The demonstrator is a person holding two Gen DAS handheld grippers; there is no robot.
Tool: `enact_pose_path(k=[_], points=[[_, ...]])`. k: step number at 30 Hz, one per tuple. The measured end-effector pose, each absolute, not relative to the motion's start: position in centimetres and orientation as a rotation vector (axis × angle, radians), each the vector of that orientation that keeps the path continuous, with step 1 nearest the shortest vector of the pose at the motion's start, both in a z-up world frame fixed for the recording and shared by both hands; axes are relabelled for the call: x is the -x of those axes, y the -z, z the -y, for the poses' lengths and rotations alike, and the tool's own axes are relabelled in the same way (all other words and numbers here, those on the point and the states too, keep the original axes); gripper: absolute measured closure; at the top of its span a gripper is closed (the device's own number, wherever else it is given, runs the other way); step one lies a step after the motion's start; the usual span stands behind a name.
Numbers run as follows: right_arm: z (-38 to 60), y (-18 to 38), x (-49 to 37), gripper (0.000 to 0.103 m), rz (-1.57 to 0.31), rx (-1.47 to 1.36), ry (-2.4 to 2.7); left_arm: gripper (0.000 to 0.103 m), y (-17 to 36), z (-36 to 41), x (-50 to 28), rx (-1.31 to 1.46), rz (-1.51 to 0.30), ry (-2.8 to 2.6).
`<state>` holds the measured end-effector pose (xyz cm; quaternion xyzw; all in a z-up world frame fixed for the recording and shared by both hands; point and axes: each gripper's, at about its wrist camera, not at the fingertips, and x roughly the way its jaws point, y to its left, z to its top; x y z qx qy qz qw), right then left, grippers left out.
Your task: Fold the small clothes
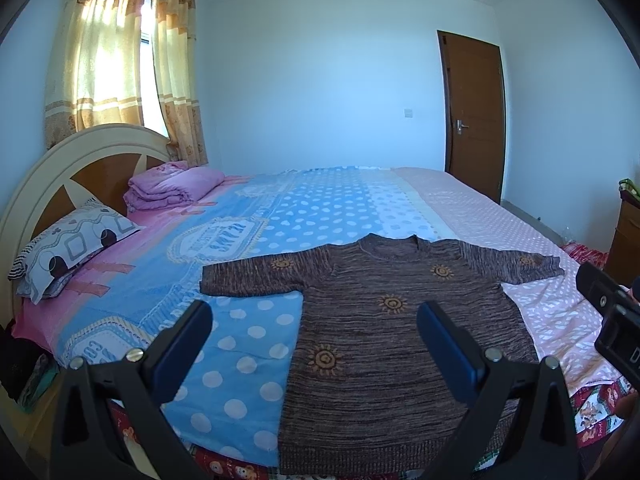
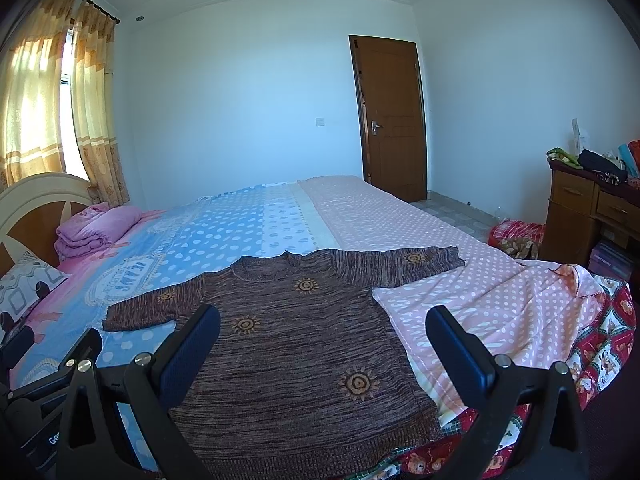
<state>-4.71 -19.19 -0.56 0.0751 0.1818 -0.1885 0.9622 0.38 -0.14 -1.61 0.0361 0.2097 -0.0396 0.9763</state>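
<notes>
A brown knitted sweater (image 1: 384,344) with orange sun motifs lies flat on the bed, front up, both sleeves spread out, hem toward me. It shows again in the right wrist view, the sweater (image 2: 296,352) filling the middle. My left gripper (image 1: 316,316) hovers open above the hem's left part, nothing between its fingers. My right gripper (image 2: 324,320) is open too, held over the sweater's lower right side. The right gripper's body (image 1: 616,320) shows at the right edge of the left wrist view, and the left gripper's body (image 2: 52,364) sits at the lower left of the right one.
The bed (image 1: 248,312) carries a blue and pink dotted cover. A patterned pillow (image 1: 72,248) and a folded purple blanket (image 1: 172,188) lie by the headboard (image 1: 60,176). A wooden cabinet (image 2: 592,216) stands right of the bed, a shut door (image 2: 394,120) behind.
</notes>
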Motion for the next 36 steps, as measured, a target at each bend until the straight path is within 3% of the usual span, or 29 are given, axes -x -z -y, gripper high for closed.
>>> enact_pose_path(k=[22,36], points=[[20.0,1.4,3.7,0.001,-0.399,-0.166,0.374,0.0,2.7,0.4,-1.6,-0.079,-0.466,0.072],[25.1,3.5,-1.6,0.001,-0.476,-0.199,0.403,0.0,6.8,2.0,-8.1,-0.076,-0.548,0.137]])
